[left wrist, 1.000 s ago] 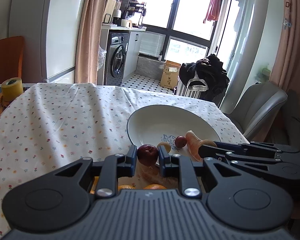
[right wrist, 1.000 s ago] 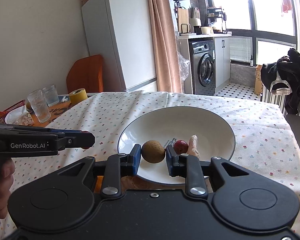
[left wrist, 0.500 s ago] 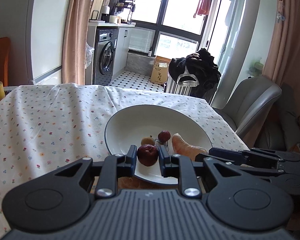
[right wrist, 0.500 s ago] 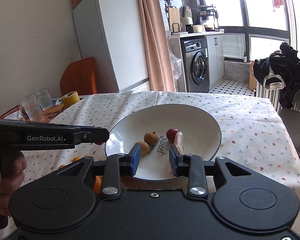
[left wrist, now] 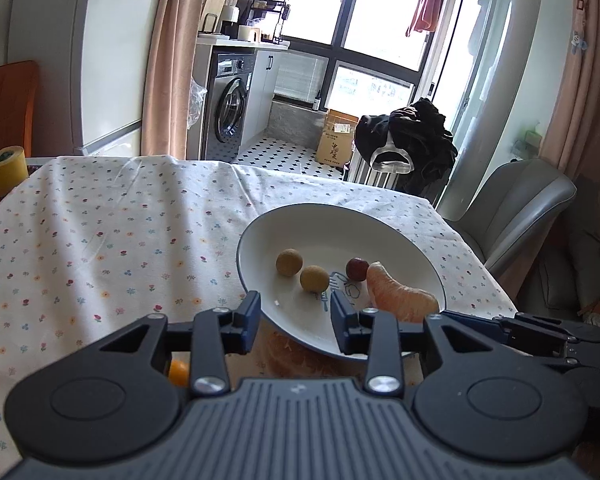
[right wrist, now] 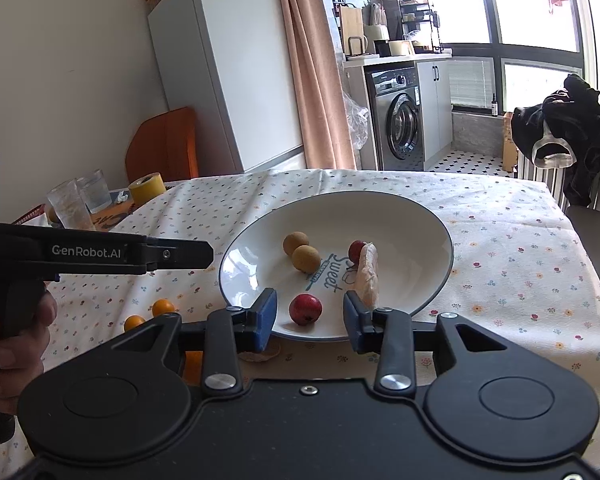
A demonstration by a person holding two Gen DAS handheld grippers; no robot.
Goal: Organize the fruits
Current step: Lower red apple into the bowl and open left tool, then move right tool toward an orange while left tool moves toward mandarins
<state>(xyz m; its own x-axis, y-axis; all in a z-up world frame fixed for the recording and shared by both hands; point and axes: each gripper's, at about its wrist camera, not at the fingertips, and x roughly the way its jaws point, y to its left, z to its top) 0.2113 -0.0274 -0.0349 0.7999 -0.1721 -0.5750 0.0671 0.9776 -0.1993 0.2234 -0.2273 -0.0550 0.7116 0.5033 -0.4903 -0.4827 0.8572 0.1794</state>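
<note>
Right, hovering at the near rim of the plate (right wrist: 400, 236) with the right gripper (right wrist: 310, 318), jaws spread wide, gripping nothing. Same for the left gripper (left wrist: 296, 314): spread apart, empty, poised over the plate's near-left edge. Sitting loose in the near part of the plate, framed between the right fingers but touching neither: a red fruit (right wrist: 305, 309). Farther in, two brown round fruits (right wrist: 306, 259) side by side, touching; to their right, a small dark-red fruit (right wrist: 356, 250) tucked against a peeled citrus segment (right wrist: 367, 276). Looks like a drop-off step done, judging by empty jaws over a filled plate. Left to collect: two small orange fruits (right wrist: 163, 307) out on the tablecloth (right wrist: 500, 240), left of the plate on the near side, well apart from the rim. Also a scrap of peel (right wrist: 260, 354) just beside the near rim; hard to tell whether fruit or rubbish. Next, by the look of it: swing left and down, keep the jaws wide, straddle one orange fruit, close gently, minding a round thing likely to roll on cloth.
</note>
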